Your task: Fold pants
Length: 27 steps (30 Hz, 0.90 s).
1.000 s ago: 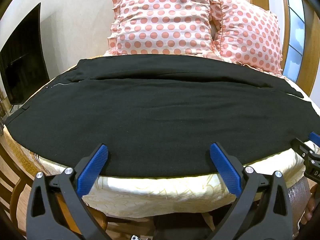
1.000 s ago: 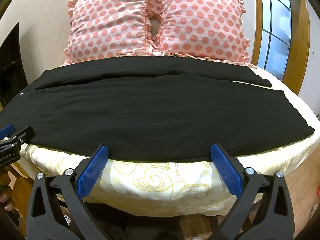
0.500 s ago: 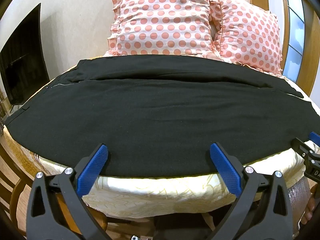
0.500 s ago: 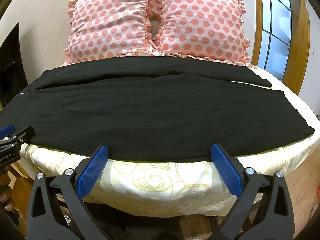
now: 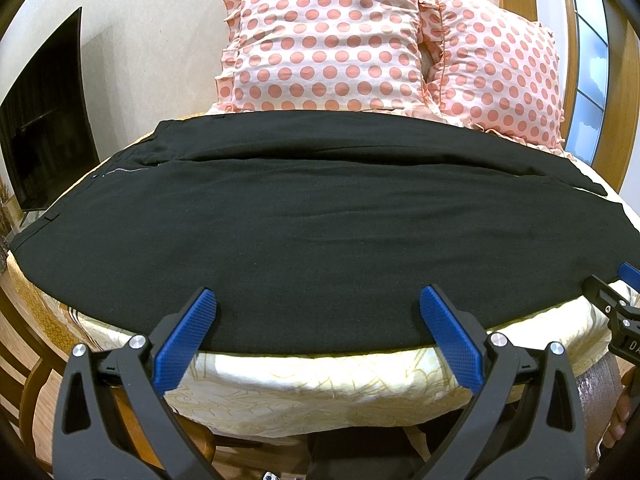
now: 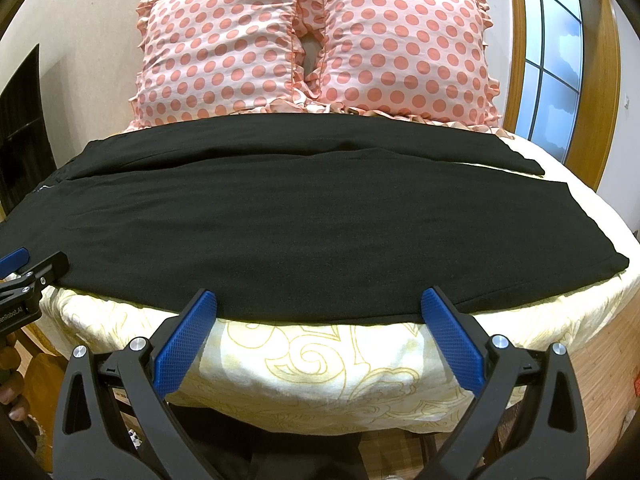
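Note:
Black pants (image 5: 320, 232) lie flat across the bed, waistband to the left and leg ends to the right (image 6: 540, 216). One leg lies behind the other, with a seam line between them. My left gripper (image 5: 318, 308) is open and empty, with its blue pads just above the near hem of the pants. My right gripper (image 6: 318, 306) is open and empty at the near hem, further right along the legs. Each gripper shows at the edge of the other's view, the right one (image 5: 616, 300) and the left one (image 6: 28, 276).
The bed has a cream patterned cover (image 6: 320, 364). Two pink polka-dot pillows (image 6: 224, 48) (image 6: 408, 44) stand at the head. A dark TV screen (image 5: 40, 120) is on the left wall, a window with a wooden frame (image 6: 560, 52) on the right. A wooden chair (image 5: 24, 364) stands at lower left.

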Each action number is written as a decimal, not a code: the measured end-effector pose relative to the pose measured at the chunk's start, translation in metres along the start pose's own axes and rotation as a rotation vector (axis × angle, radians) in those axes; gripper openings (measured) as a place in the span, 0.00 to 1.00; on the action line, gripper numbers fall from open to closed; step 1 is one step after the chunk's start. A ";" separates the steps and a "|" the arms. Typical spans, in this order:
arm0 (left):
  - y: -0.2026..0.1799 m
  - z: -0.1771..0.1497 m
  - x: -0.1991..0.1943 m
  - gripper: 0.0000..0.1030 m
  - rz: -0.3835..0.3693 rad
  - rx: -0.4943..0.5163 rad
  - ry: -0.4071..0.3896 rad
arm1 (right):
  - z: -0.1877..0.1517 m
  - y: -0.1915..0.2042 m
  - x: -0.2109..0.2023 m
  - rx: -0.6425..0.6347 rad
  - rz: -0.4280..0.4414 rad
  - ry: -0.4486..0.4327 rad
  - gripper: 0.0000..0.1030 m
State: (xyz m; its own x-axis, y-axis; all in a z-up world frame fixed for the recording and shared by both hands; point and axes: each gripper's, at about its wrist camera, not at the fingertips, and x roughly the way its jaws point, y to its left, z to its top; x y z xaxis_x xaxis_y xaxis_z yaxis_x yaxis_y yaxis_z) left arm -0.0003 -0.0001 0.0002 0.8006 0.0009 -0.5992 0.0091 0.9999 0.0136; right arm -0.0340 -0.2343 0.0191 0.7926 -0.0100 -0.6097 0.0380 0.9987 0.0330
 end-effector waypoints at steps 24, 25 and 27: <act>0.000 0.000 0.000 0.98 0.001 0.001 -0.003 | -0.001 0.000 -0.002 0.000 0.000 -0.002 0.99; 0.000 0.000 0.000 0.98 0.000 0.001 -0.003 | -0.001 0.000 -0.002 0.000 0.000 -0.002 0.99; 0.000 0.000 0.000 0.98 0.001 0.001 -0.003 | 0.000 0.000 -0.001 0.000 0.000 -0.001 0.99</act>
State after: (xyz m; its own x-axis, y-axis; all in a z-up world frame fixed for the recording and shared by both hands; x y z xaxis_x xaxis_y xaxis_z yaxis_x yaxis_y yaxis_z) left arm -0.0004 -0.0001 0.0003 0.8026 0.0014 -0.5965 0.0090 0.9999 0.0145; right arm -0.0351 -0.2346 0.0200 0.7930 -0.0100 -0.6091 0.0380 0.9987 0.0331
